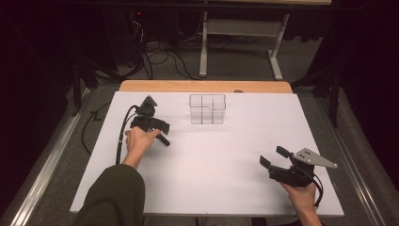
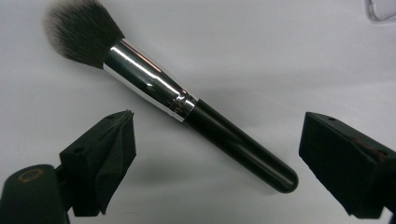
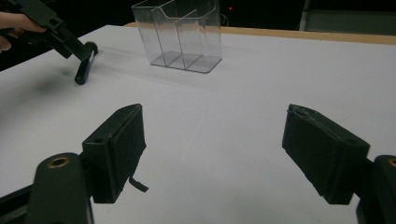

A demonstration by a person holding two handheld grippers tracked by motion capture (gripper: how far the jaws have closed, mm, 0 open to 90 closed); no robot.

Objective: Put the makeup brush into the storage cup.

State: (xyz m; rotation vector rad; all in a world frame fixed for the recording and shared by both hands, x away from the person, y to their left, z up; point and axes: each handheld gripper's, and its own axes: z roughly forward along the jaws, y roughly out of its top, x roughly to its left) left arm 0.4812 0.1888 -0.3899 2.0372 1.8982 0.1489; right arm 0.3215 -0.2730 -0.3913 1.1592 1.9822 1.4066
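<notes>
The right gripper [image 1: 274,158] sits low over the near right part of the white table [image 1: 235,155], its jaws spread wide with nothing between them. Farther off on the left, the left gripper [image 2: 217,154] hangs over a makeup brush [image 2: 187,109] lying flat on the table. Its jaws are also wide apart, one on each side of the handle and clear of it. The brush has a glossy black rounded handle, a shiny silver collar that widens toward the head, and a full tuft of dark bristles with paler tips. Beyond it, near the far middle, stands a clear plastic organizer [image 1: 207,109] with compartments.
</notes>
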